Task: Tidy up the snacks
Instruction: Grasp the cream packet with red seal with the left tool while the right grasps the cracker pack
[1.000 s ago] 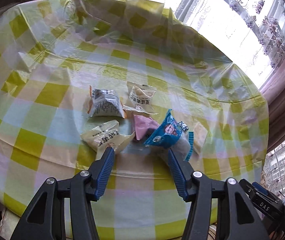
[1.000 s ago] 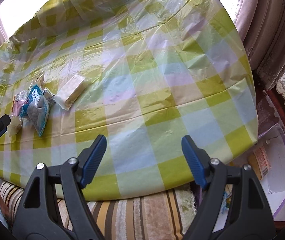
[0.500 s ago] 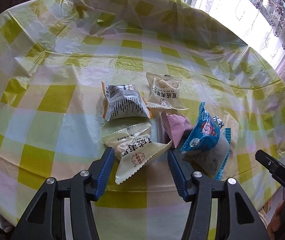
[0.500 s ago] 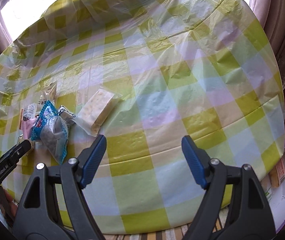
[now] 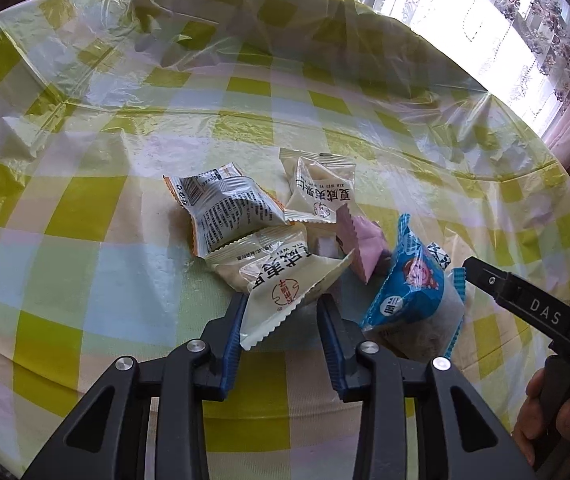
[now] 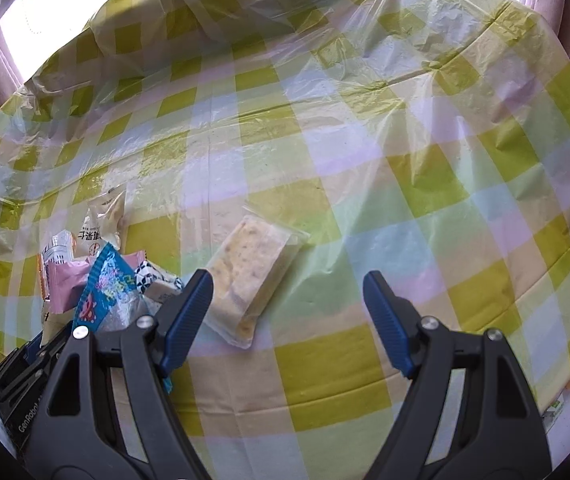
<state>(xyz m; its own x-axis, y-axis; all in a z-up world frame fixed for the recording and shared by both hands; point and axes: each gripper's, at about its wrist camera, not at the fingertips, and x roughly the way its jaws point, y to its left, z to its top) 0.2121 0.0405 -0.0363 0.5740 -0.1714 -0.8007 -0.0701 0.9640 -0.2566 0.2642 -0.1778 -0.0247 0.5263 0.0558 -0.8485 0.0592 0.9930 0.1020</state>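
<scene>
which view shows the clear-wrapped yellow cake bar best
The right wrist view: the clear-wrapped cake bar lies whole and unobstructed ahead of the open right claw. The left wrist view doesn't show it.

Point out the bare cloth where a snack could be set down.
Free: the checked tablecloth right of the clear-wrapped cracker pack, around the right gripper, and the stretch behind the packets toward the window. Crowded: the packet cluster at the left gripper, from the cream packet to the blue packet.

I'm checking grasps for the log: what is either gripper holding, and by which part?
The left gripper, jaws just closing, has the cream snack packet by its near crimped end; a firm pinch cannot be told. The right gripper holds nothing.
</scene>
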